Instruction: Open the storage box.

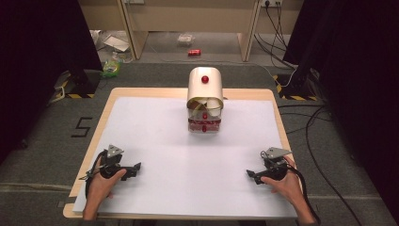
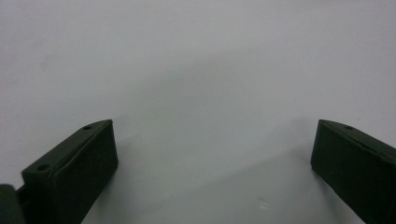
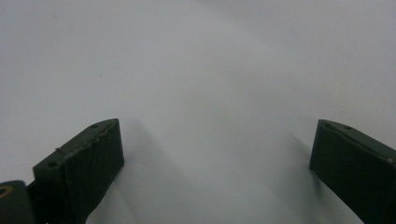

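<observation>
Item: cream bread-bin-style box (image 1: 205,82) with a roll-top lid, one of it. It stands at the twelve o'clock end of the white sheet (image 1: 155,136), on the centre line. The lid is rolled up and back, so the front is open. Red knobs: three counted — one on the raised lid (image 1: 205,79), one in the opening (image 1: 204,116), one on the red front band at the base (image 1: 204,129). What is inside is too small to tell.

Grippers: two, both resting low on the sheet, well apart from the box.
- Left gripper (image 1: 137,165), at about seven o'clock from the box, held in the person's left hand (image 1: 101,181). In the left gripper view (image 2: 212,154) its jaws stand wide apart with only bare sheet between them; nothing held.
- Right gripper (image 1: 248,173), at about five o'clock, in the right hand (image 1: 284,183). In the right gripper view (image 3: 215,151) the jaws are likewise spread wide, empty.

Step, as judged: start position, no reach begun. The next move likely calls for one gripper to travel up toward twelve o'clock and line up on a knob or on the contents.

Surround: wooden table (image 1: 141,92), one; red can (image 1: 194,52) on the floor beyond, one.
</observation>
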A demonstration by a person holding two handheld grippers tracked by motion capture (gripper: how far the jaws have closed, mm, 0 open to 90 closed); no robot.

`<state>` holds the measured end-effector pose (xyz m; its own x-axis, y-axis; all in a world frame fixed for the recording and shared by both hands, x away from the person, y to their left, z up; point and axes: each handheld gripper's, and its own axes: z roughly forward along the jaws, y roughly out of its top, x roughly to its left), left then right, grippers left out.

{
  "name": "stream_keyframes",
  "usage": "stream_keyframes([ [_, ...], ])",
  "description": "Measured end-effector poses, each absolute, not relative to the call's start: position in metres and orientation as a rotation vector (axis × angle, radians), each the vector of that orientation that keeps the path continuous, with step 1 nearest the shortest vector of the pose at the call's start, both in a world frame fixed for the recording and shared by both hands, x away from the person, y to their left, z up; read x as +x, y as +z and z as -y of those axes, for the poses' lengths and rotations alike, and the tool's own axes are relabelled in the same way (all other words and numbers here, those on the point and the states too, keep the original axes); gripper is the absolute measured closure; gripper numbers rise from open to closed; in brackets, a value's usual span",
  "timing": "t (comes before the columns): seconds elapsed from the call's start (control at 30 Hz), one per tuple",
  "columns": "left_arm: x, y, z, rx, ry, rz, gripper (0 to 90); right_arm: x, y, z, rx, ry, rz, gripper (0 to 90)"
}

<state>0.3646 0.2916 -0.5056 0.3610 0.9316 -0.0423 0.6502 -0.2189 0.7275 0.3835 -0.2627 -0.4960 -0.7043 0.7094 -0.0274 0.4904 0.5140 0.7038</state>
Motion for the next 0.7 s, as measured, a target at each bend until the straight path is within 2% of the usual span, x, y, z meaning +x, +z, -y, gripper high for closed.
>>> stream_keyframes([
  [0.27, 0.3646, -0.5056, -0.2915, 1.962, 0.543, -1.369, 0.0, 0.3830, -0.4955, 0.2634, 0.996, 1.011, -2.453, 7.2],
  [0.3, 0.3647, -0.5056, -0.2916, 1.962, 0.543, -1.369, 0.0, 0.3824, -0.4952, 0.2632, 1.001, 1.015, -2.450, 10.6],
  [0.37, 0.3647, -0.5056, -0.2915, 1.962, 0.543, -1.369, 0.0, 0.3795, -0.4936, 0.2617, 0.943, 1.065, -2.439, 26.8],
  [0.43, 0.3646, -0.5056, -0.2915, 1.962, 0.543, -1.369, 0.0, 0.3790, -0.4939, 0.2580, 0.949, 1.037, -2.419, 19.4],
  [0.53, 0.3646, -0.5056, -0.2915, 1.961, 0.542, -1.369, 0.0, 0.3768, -0.4920, 0.2554, 0.943, 1.077, -2.382, 26.5],
  [0.7, 0.3646, -0.5056, -0.2914, 1.963, 0.543, -1.369, 0.0, 0.3749, -0.4870, 0.2567, 0.968, 1.118, -2.289, 25.4],
])
